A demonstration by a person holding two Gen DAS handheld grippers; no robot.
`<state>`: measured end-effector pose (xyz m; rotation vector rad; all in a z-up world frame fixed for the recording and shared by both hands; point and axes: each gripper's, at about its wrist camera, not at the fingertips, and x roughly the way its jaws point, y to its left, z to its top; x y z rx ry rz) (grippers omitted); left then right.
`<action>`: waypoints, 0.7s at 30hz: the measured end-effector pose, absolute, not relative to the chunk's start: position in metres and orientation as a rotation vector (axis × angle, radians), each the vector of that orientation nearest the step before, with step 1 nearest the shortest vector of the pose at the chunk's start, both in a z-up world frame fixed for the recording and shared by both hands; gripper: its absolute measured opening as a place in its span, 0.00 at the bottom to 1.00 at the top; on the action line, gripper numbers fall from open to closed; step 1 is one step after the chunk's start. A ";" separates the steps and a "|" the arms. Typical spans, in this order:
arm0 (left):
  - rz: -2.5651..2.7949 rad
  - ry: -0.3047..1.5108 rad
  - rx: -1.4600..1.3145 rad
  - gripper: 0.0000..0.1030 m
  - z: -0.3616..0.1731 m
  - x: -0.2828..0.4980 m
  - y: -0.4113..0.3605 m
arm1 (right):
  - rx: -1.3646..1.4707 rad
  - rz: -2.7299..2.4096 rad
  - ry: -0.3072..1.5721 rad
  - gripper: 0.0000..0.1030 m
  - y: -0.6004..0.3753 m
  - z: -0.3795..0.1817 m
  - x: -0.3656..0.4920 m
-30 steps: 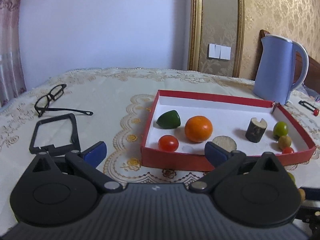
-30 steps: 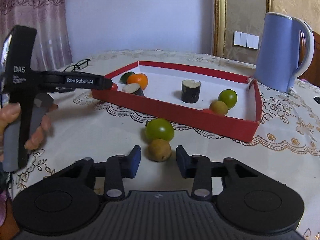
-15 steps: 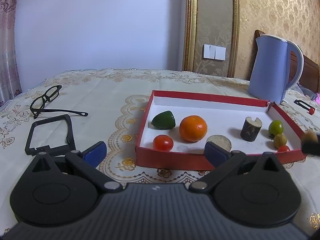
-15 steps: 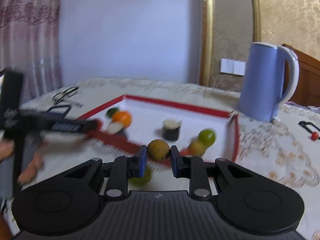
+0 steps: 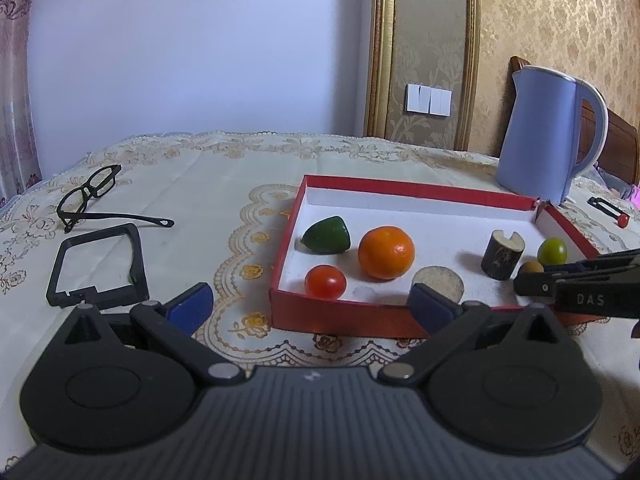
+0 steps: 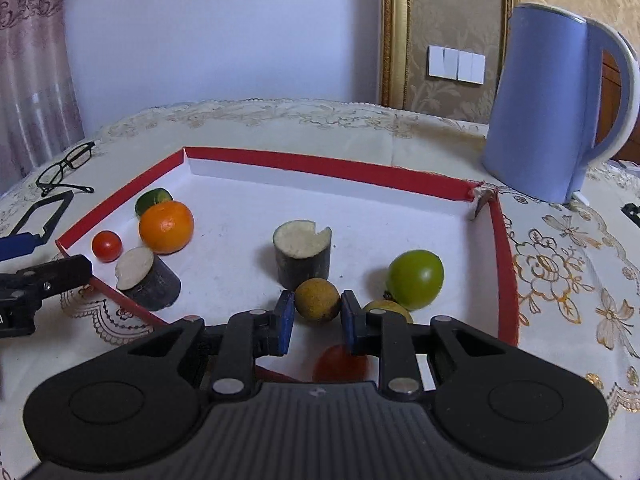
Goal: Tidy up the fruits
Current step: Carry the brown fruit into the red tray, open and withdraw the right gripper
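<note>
Brown fruit (image 6: 317,300): small, round, rough-skinned; clamped between the blue pads of the right hand-held gripper (image 6: 316,312), held over the near right part of the red box (image 6: 328,168).

Left hand-held gripper (image 5: 308,304): jaws wide, empty, hovering before the box's near wall.

Below the held fruit: green fruit (image 6: 416,279), a yellowish fruit (image 6: 394,307), a small red tomato (image 6: 340,362), a cut cane piece (image 6: 303,254).

Risks: a round fruit gripped on two small pads may squirt out; released from height it may roll, knock its neighbours, or bounce over the low rim onto the table (image 6: 560,280).
</note>
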<state>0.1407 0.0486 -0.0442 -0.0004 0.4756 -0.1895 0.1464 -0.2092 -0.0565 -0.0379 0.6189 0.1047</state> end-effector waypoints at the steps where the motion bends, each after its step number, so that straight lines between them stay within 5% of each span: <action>1: -0.188 0.479 -0.001 1.00 -0.045 0.141 0.049 | -0.037 0.105 0.618 0.24 -0.210 -0.057 0.145; 7: -0.185 0.482 -0.003 1.00 -0.044 0.143 0.049 | 0.029 0.120 0.583 0.28 -0.224 -0.047 0.120; 12: -0.183 0.484 -0.003 1.00 -0.045 0.143 0.049 | -0.017 0.072 0.501 0.58 -0.238 -0.039 0.071; 21: -0.240 0.477 0.002 1.00 -0.040 0.125 0.044 | -0.051 -0.060 0.579 0.59 -0.280 -0.062 0.035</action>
